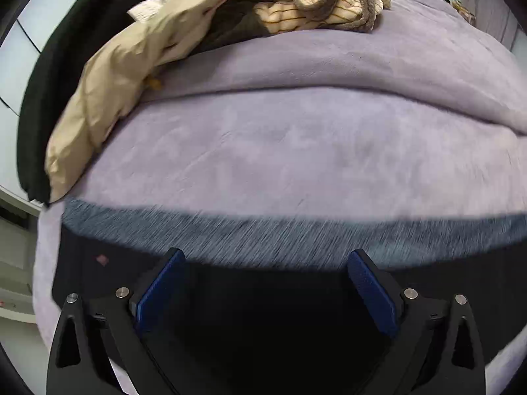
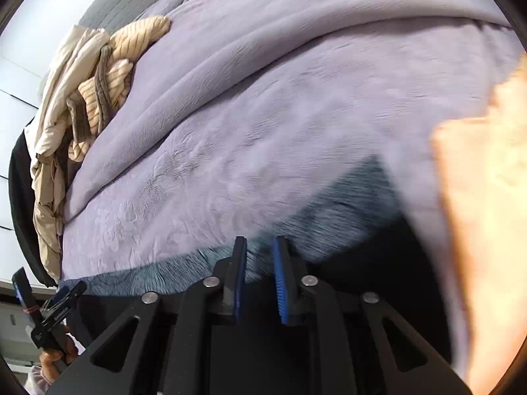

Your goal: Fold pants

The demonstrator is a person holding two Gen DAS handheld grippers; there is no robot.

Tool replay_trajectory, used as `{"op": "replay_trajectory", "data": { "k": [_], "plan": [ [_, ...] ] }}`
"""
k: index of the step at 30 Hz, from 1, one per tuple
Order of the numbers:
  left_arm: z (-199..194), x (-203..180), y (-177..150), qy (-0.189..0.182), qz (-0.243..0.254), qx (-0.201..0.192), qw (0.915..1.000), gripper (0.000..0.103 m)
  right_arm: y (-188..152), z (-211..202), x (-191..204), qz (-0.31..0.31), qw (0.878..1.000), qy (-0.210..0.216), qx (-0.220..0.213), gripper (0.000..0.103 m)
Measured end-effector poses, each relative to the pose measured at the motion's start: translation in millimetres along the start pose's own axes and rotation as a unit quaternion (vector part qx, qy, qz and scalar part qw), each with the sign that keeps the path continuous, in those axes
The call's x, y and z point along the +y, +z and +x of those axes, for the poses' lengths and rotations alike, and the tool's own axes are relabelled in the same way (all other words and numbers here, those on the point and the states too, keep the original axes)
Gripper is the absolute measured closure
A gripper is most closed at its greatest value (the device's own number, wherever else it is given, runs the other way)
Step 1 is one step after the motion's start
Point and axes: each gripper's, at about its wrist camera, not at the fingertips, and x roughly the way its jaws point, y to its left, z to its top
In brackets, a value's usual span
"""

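Note:
Dark pants with a fuzzy grey-blue lining lie on the purple bed cover at the near edge, in the left wrist view (image 1: 263, 240) and in the right wrist view (image 2: 329, 223). My left gripper (image 1: 265, 263) is open wide, its blue pads just above the dark fabric, holding nothing. My right gripper (image 2: 260, 247) has its jaws close together with a narrow gap; the lining edge lies right at the tips, and I cannot tell if fabric is pinched. The left gripper also shows at the lower left of the right wrist view (image 2: 49, 299). Both views are motion-blurred.
A pile of clothes, a beige jacket (image 1: 108, 92) and a striped cream garment (image 1: 322, 0), lies at the far left of the bed (image 1: 296, 151). A blurred orange-beige cloth (image 2: 487, 230) fills the right edge of the right wrist view. A black garment (image 1: 42, 98) hangs off the bed's left side.

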Motion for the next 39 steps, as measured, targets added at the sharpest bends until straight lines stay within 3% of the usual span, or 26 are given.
{"op": "replay_trajectory", "data": {
  "k": [2,5,7,9,12,15,18,19,20,21,22,28,32,34,35,39],
  "plan": [
    [-1,26,-30,0.009,-0.010,0.011,0.9999,0.003,-14,-14,-11,-0.002,1.000,-0.013,-0.007,0.082],
    [8,28,-77,0.038,-0.024,0.075,0.9961,0.003,-35,-20,-47,0.017,0.999,-0.035,0.024,0.076],
    [-3,36,-103,0.030,-0.054,0.101,0.9930,0.003,-47,-29,-61,0.052,0.998,-0.019,0.029,0.076],
    [-13,39,-117,0.032,-0.067,0.108,0.9914,0.003,-57,-47,-58,0.049,0.998,-0.036,0.026,0.072],
    [-12,40,-129,0.042,-0.049,0.110,0.9918,0.003,-78,-63,-70,0.103,0.994,-0.002,0.027,0.052],
    [-7,42,-132,0.034,-0.053,0.108,0.9922,0.002,-92,-57,-84,0.150,0.987,0.014,0.047,0.051],
    [-2,49,-129,0.030,-0.065,0.111,0.9912,0.001,-89,-50,-96,0.198,0.978,0.054,0.034,0.051],
    [0,51,-129,0.031,-0.061,0.108,0.9918,0.001,-86,-46,-98,0.207,0.976,0.065,0.034,0.061],
    [6,57,-128,0.033,-0.055,0.104,0.9925,0.001,-82,-42,-100,0.212,0.974,0.075,0.037,0.083],
    [11,60,-127,0.033,-0.052,0.100,0.9931,0.001,-79,-39,-103,0.215,0.974,0.065,0.042,0.098],
    [9,59,-128,0.033,-0.050,0.098,0.9933,0.001,-80,-35,-105,0.217,0.973,0.068,0.047,0.098],
    [-29,43,-133,0.052,-0.059,0.112,0.9906,0.001,-93,-44,-112,0.191,0.979,0.007,0.076,0.092],
    [-56,52,-146,0.060,-0.073,0.127,0.9874,0.001,-91,-63,-88,0.128,0.987,0.019,0.096,0.084],
    [-70,61,-153,0.064,-0.091,0.126,0.9859,0.001,-93,-66,-70,0.094,0.990,0.023,0.104,0.067],
    [-78,64,-158,0.064,-0.101,0.122,0.9852,0.001,-96,-67,-63,0.080,0.991,0.025,0.105,0.064],
    [-103,84,-165,0.060,-0.142,0.106,0.9824,0.001,-106,-55,-13,0.031,0.991,0.043,0.124,0.062]
  ]
}}
